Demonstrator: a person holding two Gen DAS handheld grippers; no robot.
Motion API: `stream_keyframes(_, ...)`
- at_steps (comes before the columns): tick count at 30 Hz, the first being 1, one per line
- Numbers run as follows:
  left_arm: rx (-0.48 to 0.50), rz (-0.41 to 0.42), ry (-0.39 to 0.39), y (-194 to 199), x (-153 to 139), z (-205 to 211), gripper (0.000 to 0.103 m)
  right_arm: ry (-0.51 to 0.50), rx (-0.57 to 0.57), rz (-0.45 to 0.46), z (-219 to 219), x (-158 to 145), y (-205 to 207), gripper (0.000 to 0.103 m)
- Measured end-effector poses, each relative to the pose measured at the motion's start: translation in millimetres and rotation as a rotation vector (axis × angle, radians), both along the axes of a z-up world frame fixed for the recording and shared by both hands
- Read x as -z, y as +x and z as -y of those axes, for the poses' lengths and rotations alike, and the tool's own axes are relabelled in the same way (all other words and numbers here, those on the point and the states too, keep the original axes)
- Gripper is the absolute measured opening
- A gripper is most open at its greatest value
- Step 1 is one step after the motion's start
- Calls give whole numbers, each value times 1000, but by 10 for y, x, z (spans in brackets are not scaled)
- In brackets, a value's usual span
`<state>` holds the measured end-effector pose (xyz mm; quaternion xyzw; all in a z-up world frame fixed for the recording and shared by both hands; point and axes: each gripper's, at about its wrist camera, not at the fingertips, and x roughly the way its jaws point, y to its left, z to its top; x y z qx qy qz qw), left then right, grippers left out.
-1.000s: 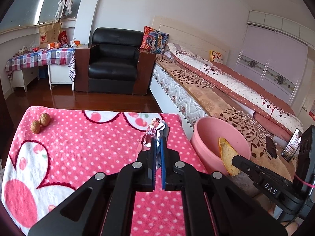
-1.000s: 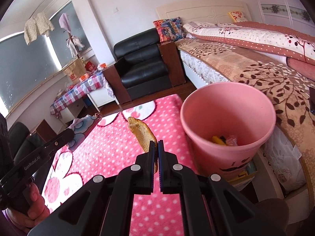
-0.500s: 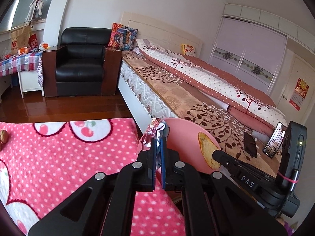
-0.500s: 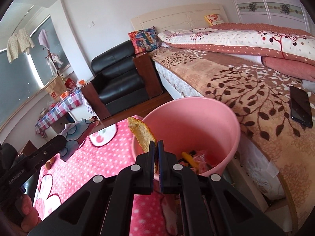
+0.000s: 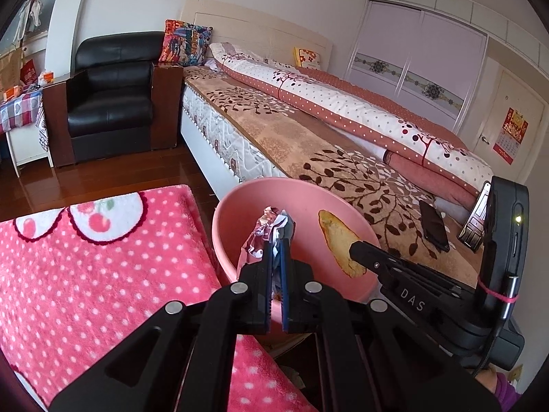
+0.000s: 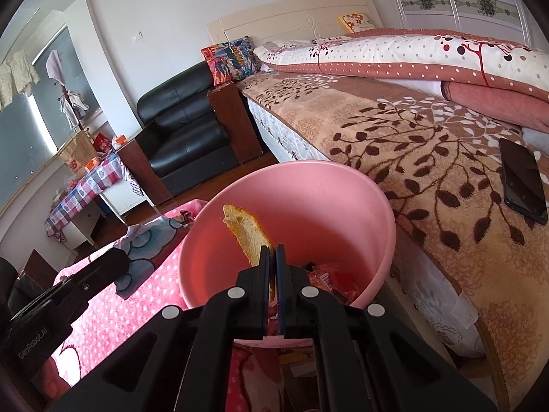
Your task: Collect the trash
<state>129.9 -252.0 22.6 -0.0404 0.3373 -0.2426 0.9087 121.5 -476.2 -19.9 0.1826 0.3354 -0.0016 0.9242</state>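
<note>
Bedding with a leaf print covers the bed we see just behind the pink bin, which stands between that bed and the pink dotted blanket. Our left gripper is clamped tight on a crumpled wrapper, held over the bin's near rim. Our right gripper is pinched closed on a yellow peel, poised above the bin's mouth, with red scraps lying inside the bin.

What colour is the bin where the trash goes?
Pink. The bin shows best in the right wrist view, beside the bed.
</note>
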Motion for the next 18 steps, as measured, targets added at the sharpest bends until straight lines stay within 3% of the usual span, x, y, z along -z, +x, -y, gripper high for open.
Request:
stream_keyframes(4,2,-13,-11,44,45,-4,4,5,1,-2,10,30,40,5)
stream_keyframes(6,6,-33,-6,83,71,4,12,22,-6,6,26,43,52,14)
stream_keyframes(8,7,-32,-14,90,69,-12,25,20,0,13,26,36,35,39)
stream_keyframes(18,-36,5,13,-83,-64,-188,28,8,-4,29,-107,-46,-222,42)
